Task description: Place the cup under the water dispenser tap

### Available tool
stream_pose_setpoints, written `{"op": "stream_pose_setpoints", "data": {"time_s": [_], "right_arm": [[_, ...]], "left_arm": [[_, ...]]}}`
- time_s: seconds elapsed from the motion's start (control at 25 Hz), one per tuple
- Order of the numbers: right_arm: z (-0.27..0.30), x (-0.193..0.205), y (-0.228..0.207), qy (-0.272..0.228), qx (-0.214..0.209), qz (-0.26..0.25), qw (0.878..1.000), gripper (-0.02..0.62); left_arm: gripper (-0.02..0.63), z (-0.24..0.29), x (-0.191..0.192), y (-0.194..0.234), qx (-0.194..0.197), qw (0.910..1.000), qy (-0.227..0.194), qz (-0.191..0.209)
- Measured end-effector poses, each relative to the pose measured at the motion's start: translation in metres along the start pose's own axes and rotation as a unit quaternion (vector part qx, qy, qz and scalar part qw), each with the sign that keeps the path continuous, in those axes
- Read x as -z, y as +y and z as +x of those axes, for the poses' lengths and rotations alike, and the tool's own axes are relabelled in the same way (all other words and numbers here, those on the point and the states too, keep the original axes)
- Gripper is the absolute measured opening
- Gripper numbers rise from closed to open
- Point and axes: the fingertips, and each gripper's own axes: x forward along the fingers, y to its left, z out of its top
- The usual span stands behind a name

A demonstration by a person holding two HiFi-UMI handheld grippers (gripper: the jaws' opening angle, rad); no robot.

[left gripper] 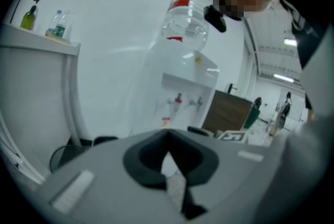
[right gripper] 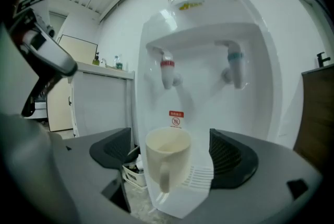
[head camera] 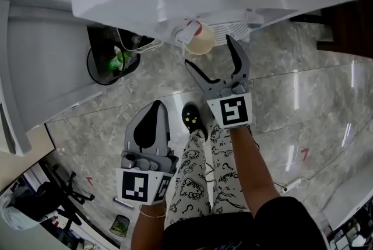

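Note:
A cream mug (right gripper: 167, 157) stands on the white drip tray (right gripper: 201, 178) of the water dispenser (right gripper: 209, 50), below the red tap (right gripper: 168, 72) and with its handle towards me. From above, the mug (head camera: 200, 42) sits just past my right gripper (head camera: 208, 50). That gripper is open wide, and neither dark pad (right gripper: 112, 152) touches the mug. My left gripper (head camera: 156, 106) is shut and holds nothing, low beside the person's legs. In the left gripper view, the shut left gripper (left gripper: 169, 157) points towards the dispenser (left gripper: 177, 87).
A blue tap (right gripper: 236, 69) is right of the red one. A black bin (head camera: 108, 62) stands left of the dispenser, beside a white cabinet (head camera: 41, 68). A brown cabinet (right gripper: 318, 108) is on the right. The person's patterned trousers (head camera: 201, 185) and black shoe (head camera: 192, 118) are below.

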Motion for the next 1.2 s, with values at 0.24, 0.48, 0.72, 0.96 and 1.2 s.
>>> {"op": "stream_pose_setpoints", "data": {"time_s": [0.24,0.48,0.72,0.96,1.2], "right_arm": [[-0.087,-0.067,0.011,0.036,-0.049,0.089,0.994,0.435],[-0.162,-0.177,0.011,0.049,-0.076,0.173,0.981,0.012],[-0.177,-0.272,0.005,0.060,-0.081,0.098,0.990,0.012],[-0.185,-0.304,0.018,0.039,-0.098,0.107,0.989,0.012],[-0.208,-0.319,0.016,0.027,-0.082,0.093,0.992,0.012]], "left_arm": [[-0.003,-0.029,-0.038,-0.016,0.025,0.9996,-0.007,0.015],[-0.003,-0.095,-0.115,-0.044,0.037,0.9986,-0.009,0.036],[-0.003,-0.110,-0.213,-0.079,0.075,0.9909,-0.073,0.085],[-0.003,-0.107,-0.218,-0.105,0.113,0.9867,-0.087,0.079],[-0.003,-0.113,-0.235,-0.116,0.126,0.9814,-0.104,0.100]]}}
